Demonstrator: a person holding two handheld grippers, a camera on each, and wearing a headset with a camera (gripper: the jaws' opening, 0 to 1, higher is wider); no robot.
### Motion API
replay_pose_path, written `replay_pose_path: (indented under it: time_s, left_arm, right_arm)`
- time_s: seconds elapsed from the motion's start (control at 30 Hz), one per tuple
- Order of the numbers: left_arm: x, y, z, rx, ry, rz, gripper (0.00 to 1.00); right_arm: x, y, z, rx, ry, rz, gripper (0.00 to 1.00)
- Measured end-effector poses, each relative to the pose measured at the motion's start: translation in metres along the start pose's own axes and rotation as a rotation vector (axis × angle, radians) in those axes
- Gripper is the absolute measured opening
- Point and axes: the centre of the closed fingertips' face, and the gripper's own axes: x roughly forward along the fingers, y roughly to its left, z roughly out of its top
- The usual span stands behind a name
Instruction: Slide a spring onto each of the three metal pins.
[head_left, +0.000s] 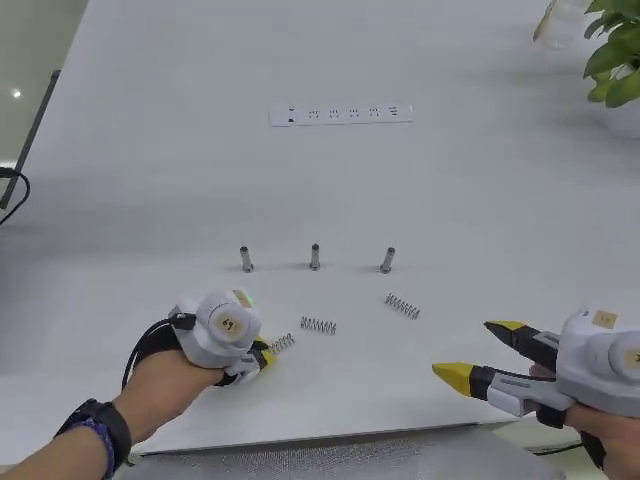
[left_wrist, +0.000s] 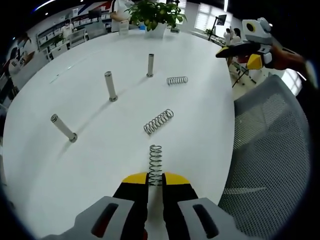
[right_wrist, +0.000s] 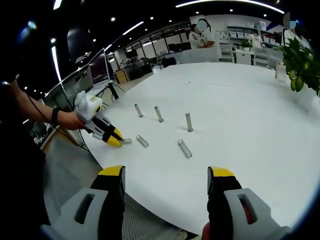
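A white table (head_left: 150, 180) carrying a power strip (head_left: 341, 115) stands in an open office. The left gripper (left_wrist: 155, 177) pinches a spring (left_wrist: 155, 159); the right gripper (right_wrist: 166, 172) gapes wide, empty.

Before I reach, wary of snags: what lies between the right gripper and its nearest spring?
Bare table from right gripper to spring, in the right gripper view.

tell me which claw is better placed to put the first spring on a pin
Left. The left claw is shut on the end of the nearest spring, with the three pins just ahead of it. The right claw is open and empty, so it would have to pick up a spring first.
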Motion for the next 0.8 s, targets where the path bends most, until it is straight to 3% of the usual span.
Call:
replay_pose_path:
  time_s: [0.3, 0.8]
  left_arm:
    - [-0.016, 0.002, 0.01, 0.007, -0.036, 0.003, 0.02]
    - [-0.039, -0.002, 0.047, 0.073, -0.109, -0.006, 0.02]
  right_arm:
    - [0.007, 0.007, 0.003, -0.004, 0.003, 0.029, 0.64]
    - [0.019, 0.018, 0.012, -0.028, 0.001, 0.074, 0.63]
